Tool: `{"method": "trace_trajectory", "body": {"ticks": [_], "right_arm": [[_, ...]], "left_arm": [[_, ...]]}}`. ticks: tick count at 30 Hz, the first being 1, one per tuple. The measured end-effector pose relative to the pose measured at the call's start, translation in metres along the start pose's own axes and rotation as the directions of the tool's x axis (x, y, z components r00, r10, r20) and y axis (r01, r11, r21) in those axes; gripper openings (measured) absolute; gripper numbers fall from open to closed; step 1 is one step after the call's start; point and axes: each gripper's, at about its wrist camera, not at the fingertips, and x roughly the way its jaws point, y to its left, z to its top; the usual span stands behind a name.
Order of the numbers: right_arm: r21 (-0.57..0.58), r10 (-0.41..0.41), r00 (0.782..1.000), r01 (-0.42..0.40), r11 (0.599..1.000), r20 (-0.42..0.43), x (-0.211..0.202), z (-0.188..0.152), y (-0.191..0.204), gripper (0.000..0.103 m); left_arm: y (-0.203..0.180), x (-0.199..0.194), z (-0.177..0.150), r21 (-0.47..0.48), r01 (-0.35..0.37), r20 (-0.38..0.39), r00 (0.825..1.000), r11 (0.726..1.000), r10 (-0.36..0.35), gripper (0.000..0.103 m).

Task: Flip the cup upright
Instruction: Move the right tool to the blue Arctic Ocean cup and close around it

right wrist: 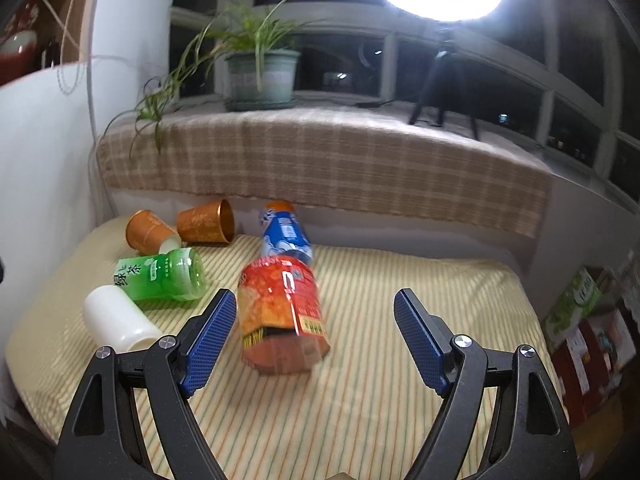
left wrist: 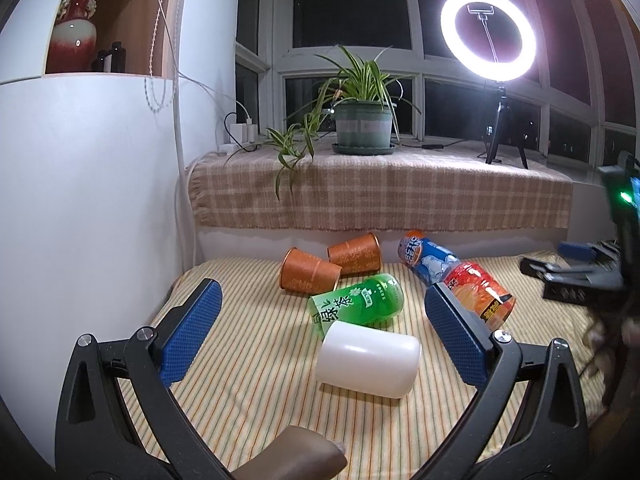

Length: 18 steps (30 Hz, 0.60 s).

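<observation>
Several cups lie on their sides on a striped cloth (left wrist: pixel 260 408). A white cup (left wrist: pixel 368 364) lies between the open fingers of my left gripper (left wrist: pixel 320 304), close in front of it. Behind it lie a green cup (left wrist: pixel 356 304), two orange cups (left wrist: pixel 308 272) (left wrist: pixel 354 256), a blue cup (left wrist: pixel 424 258) and a red cup (left wrist: pixel 478 294). My right gripper (right wrist: pixel 314 308) is open and empty; the red cup (right wrist: pixel 280 312) lies between its fingers, close to the left one. The white cup (right wrist: pixel 118 322) and green cup (right wrist: pixel 164 274) lie to its left.
A ledge with a plaid cloth (left wrist: pixel 380 192) runs behind the cups, bearing a potted plant (left wrist: pixel 362 120) and a ring light on a tripod (left wrist: pixel 488 36). A white wall (left wrist: pixel 92 200) stands at left. Boxes (right wrist: pixel 580 308) sit at the right edge.
</observation>
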Motion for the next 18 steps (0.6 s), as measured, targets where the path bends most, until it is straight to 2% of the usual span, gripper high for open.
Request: {"method": "trace_trajectory", "body": {"ticks": [7, 12, 18], "right_arm": [[-0.004, 0.105, 0.985, -0.107, 0.994, -0.134, 0.067, 0.039, -0.006, 0.081], [0.014, 0.145, 0.957, -0.146, 0.989, -0.252, 0.121, 0.068, -0.007, 0.081], [-0.04, 0.146, 0.919, -0.173, 0.984, -0.366, 0.173, 0.077, 0.011, 0.081]], "left_arm": [[0.012, 0.011, -0.005, -0.019, -0.012, -0.04, 0.999, 1.0, 0.011, 0.103], [0.024, 0.017, -0.009, -0.026, -0.03, -0.062, 0.998, 0.999, 0.028, 0.103], [0.037, 0.023, -0.015, -0.03, -0.057, -0.077, 0.996, 0.998, 0.054, 0.103]]}}
